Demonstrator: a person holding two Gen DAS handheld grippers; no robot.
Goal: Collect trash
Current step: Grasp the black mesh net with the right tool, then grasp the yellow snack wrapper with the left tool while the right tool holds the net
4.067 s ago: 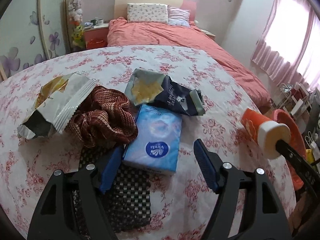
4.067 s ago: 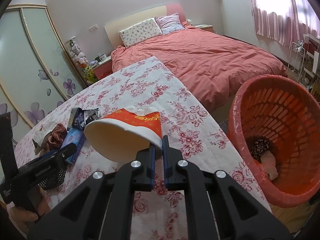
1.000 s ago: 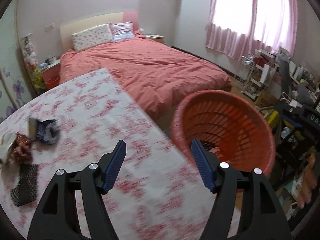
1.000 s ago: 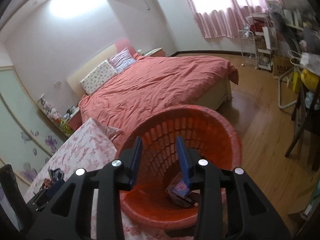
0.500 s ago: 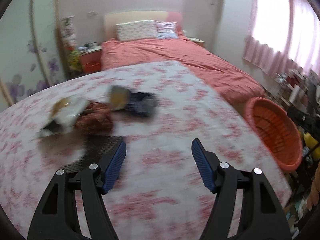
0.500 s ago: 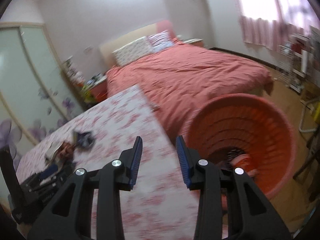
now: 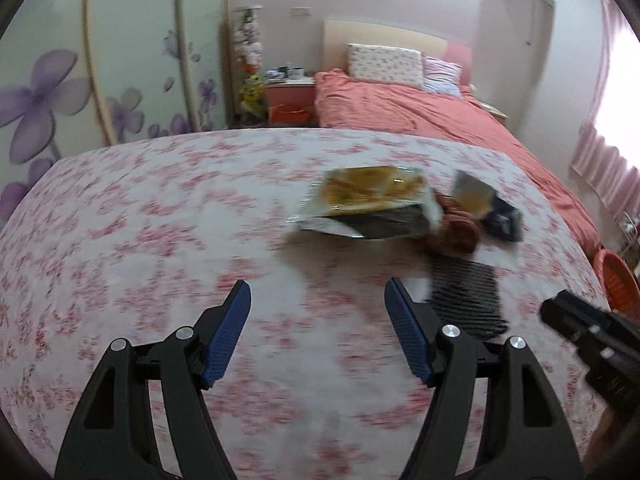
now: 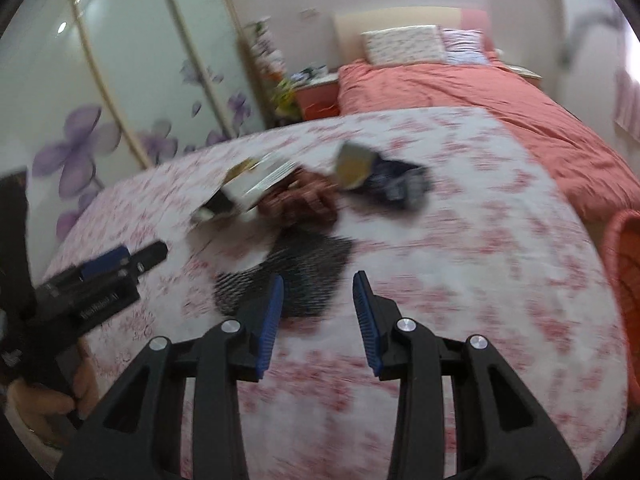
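A silver and yellow snack bag [image 7: 368, 204] lies open on the floral table [image 7: 140, 216], beyond and right of my open, empty left gripper [image 7: 318, 328]. A dark blue wrapper [image 7: 490, 210] lies further right. In the right wrist view the snack bag [image 8: 256, 188] and the blue wrapper [image 8: 380, 176] lie beyond my open, empty right gripper [image 8: 318, 316]. The orange bin's rim [image 8: 624, 264] shows at the right edge. Both views are motion blurred.
A reddish-brown cloth [image 7: 456, 232] lies between the two wrappers, and a black checkered mat [image 7: 468, 296] lies in front of it. The other gripper [image 8: 92, 280] shows at left in the right wrist view. A bed [image 7: 420, 112] stands behind the table.
Both grippers have swung back from the orange bin toward the table. The cup and the tissue pack seen earlier are no longer on the table or in my grippers.
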